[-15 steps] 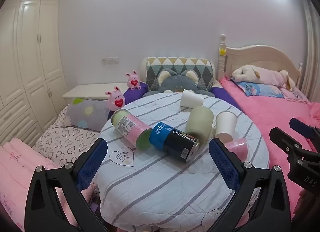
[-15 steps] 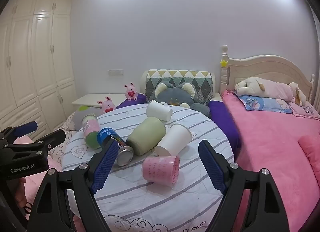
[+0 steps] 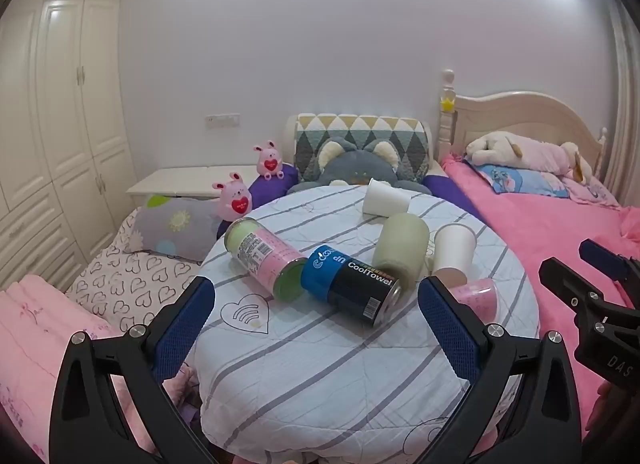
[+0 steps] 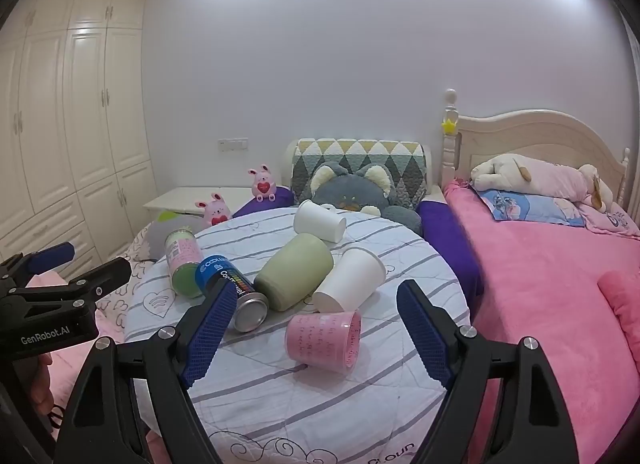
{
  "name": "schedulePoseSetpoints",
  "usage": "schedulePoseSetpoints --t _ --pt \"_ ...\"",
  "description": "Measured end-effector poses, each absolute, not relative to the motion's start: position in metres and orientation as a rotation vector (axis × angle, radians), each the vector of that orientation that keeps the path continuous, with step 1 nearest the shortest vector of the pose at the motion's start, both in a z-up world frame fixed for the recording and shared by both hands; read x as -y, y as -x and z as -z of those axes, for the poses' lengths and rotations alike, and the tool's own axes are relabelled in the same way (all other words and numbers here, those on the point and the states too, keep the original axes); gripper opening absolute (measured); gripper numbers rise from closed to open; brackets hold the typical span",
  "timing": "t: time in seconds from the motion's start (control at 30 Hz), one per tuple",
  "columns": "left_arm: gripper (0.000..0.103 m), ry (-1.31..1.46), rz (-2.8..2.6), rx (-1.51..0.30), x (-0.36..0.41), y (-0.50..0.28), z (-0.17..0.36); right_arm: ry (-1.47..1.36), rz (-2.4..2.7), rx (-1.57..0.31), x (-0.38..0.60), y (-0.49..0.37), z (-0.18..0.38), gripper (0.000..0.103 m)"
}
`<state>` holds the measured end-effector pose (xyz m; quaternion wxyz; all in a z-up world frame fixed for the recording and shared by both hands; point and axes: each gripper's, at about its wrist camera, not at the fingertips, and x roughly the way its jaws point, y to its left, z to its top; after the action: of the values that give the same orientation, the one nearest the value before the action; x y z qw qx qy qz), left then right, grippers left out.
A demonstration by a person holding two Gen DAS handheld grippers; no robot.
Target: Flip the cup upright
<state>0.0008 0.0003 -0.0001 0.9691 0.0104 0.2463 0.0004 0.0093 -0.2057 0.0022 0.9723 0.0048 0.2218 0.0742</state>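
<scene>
Currently both grippers hover in front of the round table, nothing gripped. Left gripper: jaws wide apart, empty, aimed at the table's near-left. Right gripper: jaws wide apart too, empty, lined up w/ the pink cup, which shows between the fingertips in the right wrist view but isn't touched.

Pink cup lies on its side at the table's near-right, mouth pointing right, on the striped cloth. In the left wrist view it's, partly hidden behind the left gripper's right finger.

Other stuff on the table, all lying down:
- green cup, just behind the pink one, touching the blue/black can
- white paper cup, beside the green cup, right of it
- white mug, far edge
- pink-label canister, left side, next to the can

Bed w/ pink blanket to the right; grey plush behind the table.
</scene>
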Motion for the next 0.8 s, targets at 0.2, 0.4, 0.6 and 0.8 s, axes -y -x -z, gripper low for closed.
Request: schedulePoseSetpoints --t 0.2,0.4,0.6,0.8 --pt "0.103 -0.021 0.0 -0.5 -0.0031 0.0004 0.0004 -0.011 -0.151 -0.448 0.2065 -0.0108 -0.0009 0.083" --pt "0.103 -0.023 0.001 -0.505 -0.0049 -0.0013 0.0012 -0.01 -0.151 -0.452 0.2089 -0.0111 0.0003 0.083" --pt "0.103 -0.019 0.0 -0.504 -0.0054 -0.0018 0.0019 -0.009 -0.15 -0.453 0.2046 -0.0153 0.0011 0.083" --pt "0.103 -0.021 0.0 -0.51 -0.0065 -0.0013 0.0075 -0.01 -0.152 -0.454 0.2039 -0.0161 0.0015 0.083"
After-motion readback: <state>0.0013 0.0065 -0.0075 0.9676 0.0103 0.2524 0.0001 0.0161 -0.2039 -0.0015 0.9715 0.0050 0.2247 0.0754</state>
